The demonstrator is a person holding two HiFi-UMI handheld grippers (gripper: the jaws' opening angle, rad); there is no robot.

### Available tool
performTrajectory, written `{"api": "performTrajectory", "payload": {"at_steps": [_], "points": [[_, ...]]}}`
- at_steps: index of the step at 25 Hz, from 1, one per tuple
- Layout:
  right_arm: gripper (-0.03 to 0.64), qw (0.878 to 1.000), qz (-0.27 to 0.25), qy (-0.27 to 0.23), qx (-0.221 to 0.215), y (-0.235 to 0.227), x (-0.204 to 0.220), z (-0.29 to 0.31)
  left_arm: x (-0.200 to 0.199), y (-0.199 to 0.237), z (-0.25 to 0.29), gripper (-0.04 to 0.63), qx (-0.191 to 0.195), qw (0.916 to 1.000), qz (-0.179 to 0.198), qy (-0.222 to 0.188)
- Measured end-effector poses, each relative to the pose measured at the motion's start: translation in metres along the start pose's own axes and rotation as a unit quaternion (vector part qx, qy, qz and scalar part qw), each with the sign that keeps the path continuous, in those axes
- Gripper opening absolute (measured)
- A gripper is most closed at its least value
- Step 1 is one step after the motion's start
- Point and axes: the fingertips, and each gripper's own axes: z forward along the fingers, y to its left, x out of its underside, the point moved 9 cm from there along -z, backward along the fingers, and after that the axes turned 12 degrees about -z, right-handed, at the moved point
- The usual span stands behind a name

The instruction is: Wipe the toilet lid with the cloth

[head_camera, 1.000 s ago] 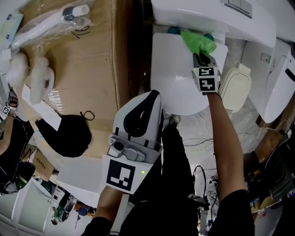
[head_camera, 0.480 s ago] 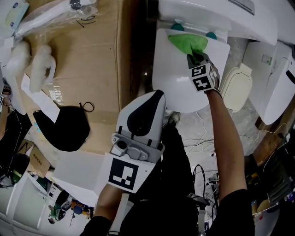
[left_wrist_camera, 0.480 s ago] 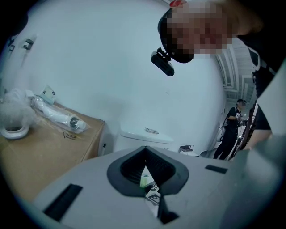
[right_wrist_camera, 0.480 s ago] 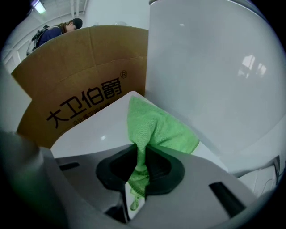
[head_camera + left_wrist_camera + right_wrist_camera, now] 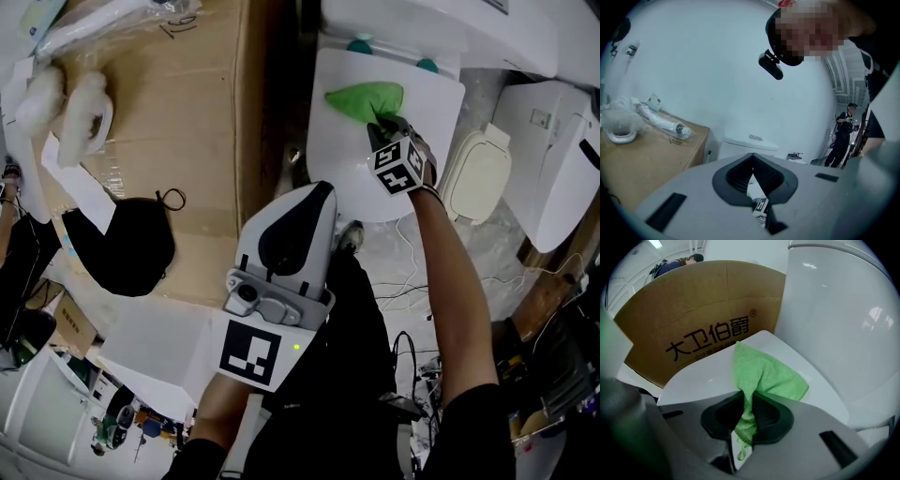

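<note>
The right tongs point(image 5: 747, 405) are pressed together on a bunched fold of the bright green terry cloth point(image 5: 761, 373), which runs up through the dark pads and fans out beyond the tips. In the head view these right tongs point(image 5: 384, 124) sit low over the white plastic toilet lid point(image 5: 352, 178), and the cloth point(image 5: 366, 97) lies spread on the lid close to its back edge, about midway between the left and right edges, touching the surface. Two teal round caps point(image 5: 359, 43) show along that back edge, just before the white ceramic tank point(image 5: 422, 23). The left tongs point(image 5: 752, 161) have their tips pressed together with nothing pinched; through the narrow gap below the tips only a scrap of the other marker cube shows. In the head view the left tongs point(image 5: 302, 211) are held off the toilet, near the lid's front edge, pointing toward the tank. Left of the toilet stands a large brown cardboard box point(image 5: 187, 141), printed on its side with black characters. On its top lie a black fabric pouch point(image 5: 122, 248) near the front edge and a plastic-wrapped white pipe point(image 5: 103, 26) at the far edge.
</note>
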Motion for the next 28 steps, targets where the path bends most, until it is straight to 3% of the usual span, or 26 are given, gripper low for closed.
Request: {"api": "performTrajectory", "payload": {"at_steps": [6,28], "points": [[0.063,1.0,-0.022,0.002,-0.017,0.036,0.013,-0.007,0.009,-0.013,-0.013,-0.002,-0.005,1.0,0.0,-0.006],[0.063,0.998,-0.03,0.024,-0.054,0.164,0.079,-0.045,0.054,-0.064,-0.074,-0.002,-0.004,0.9996,-0.003,-0.029]]}}
